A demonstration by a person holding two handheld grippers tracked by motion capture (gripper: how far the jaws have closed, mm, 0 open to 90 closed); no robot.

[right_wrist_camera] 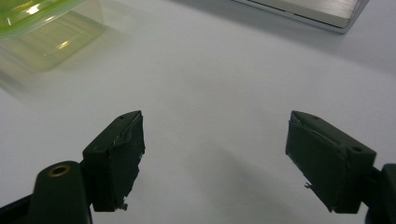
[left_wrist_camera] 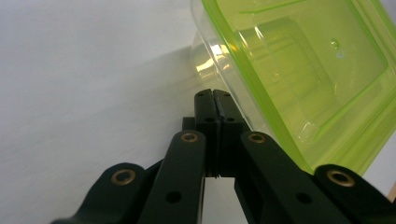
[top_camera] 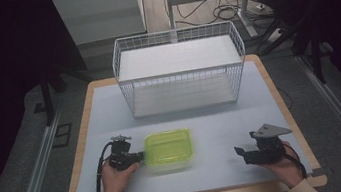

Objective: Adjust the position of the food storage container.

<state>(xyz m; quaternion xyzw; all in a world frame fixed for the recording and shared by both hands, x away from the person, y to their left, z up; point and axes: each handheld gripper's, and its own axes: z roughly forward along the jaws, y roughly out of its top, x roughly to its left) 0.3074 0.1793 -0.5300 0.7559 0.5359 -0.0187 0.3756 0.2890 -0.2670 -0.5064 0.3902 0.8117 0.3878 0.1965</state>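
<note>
A clear food container with a lime-green lid [top_camera: 168, 148] sits on the white mat, near the front and left of centre, and looks slightly blurred. My left gripper [top_camera: 141, 156] is at its left edge. In the left gripper view the jaws [left_wrist_camera: 213, 95] are shut flat together with nothing between them, and the container's rim [left_wrist_camera: 289, 79] lies along the right jaw. My right gripper [top_camera: 240, 153] rests open at the front right, well clear of the container. In the right gripper view its jaws [right_wrist_camera: 215, 154] stand wide apart over bare mat, with the container [right_wrist_camera: 46, 32] at the upper left.
A white wire basket [top_camera: 180, 74] stands at the back middle of the table, and its base edge [right_wrist_camera: 303, 9] appears in the right gripper view. The white mat [top_camera: 212, 120] covers the wooden tabletop. Metal rails run along both sides on the floor.
</note>
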